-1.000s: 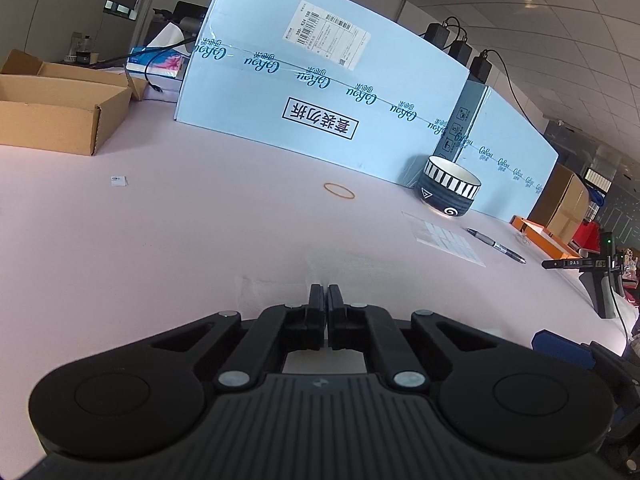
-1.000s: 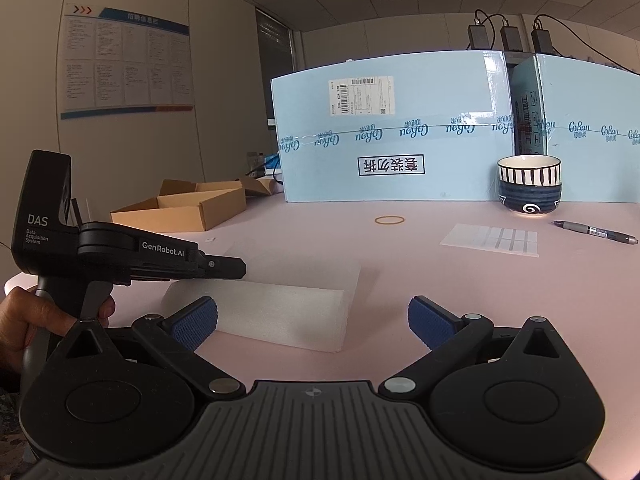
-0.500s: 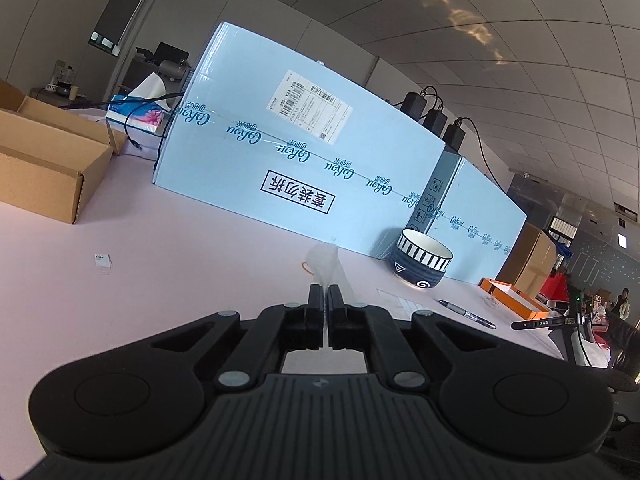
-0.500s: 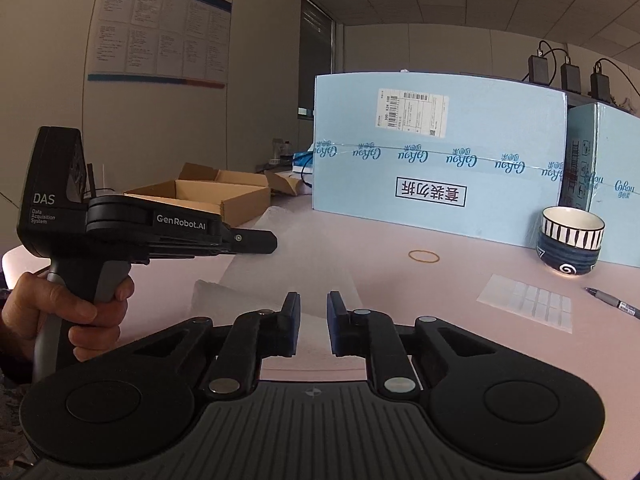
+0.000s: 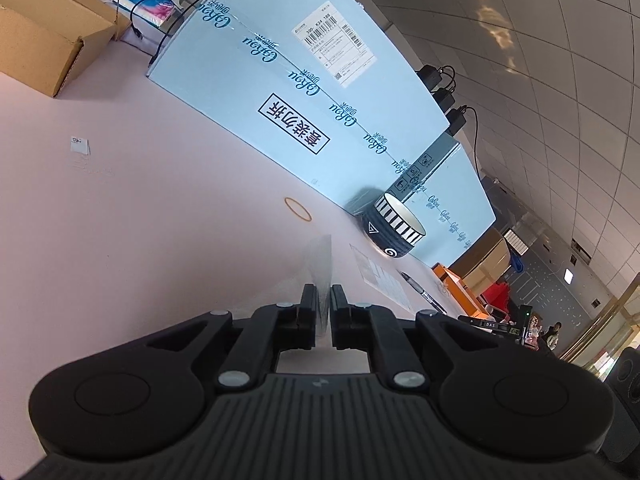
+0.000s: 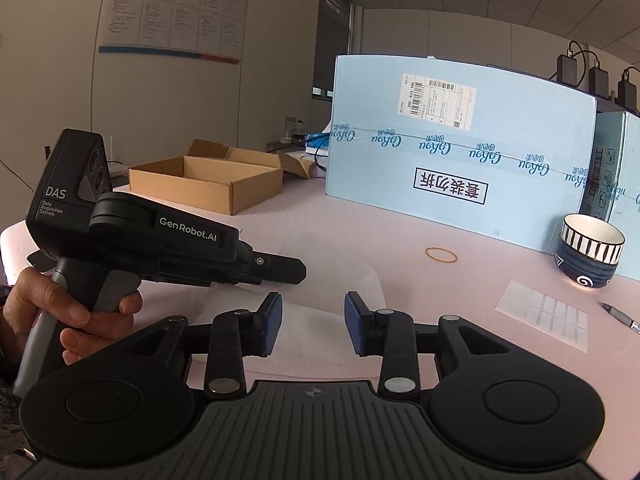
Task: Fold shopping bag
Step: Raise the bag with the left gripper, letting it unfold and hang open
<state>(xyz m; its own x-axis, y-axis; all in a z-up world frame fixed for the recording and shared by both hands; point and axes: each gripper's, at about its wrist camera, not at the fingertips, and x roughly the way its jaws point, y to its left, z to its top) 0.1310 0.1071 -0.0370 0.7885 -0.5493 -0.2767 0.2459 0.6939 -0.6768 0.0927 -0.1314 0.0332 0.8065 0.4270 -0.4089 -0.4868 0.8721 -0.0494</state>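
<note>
- The bag [image 6: 320, 276], thin and translucent, is laid on the pink bench [image 6: 360, 224], 1 edge lifted between the left gripper [image 5: 323, 300] jaws, which are opening, apparently so the fold can drop.
- The right gripper [image 6: 313, 322] jaws are spreading above the bag with nothing pinched, seemingly for a fresh grasp.

Bright, sharp pics w/ strong fisheye edge warp.

On the counter [image 6: 360, 216], the bag [image 6: 332, 264] lies nearest, the rubber band [image 6: 441, 255] behind it, the bowl [image 6: 590, 250] and pen [image 6: 622, 314] to the right, the open carton [image 6: 208, 182] far left, large boxes [image 6: 460, 148] behind.
</note>
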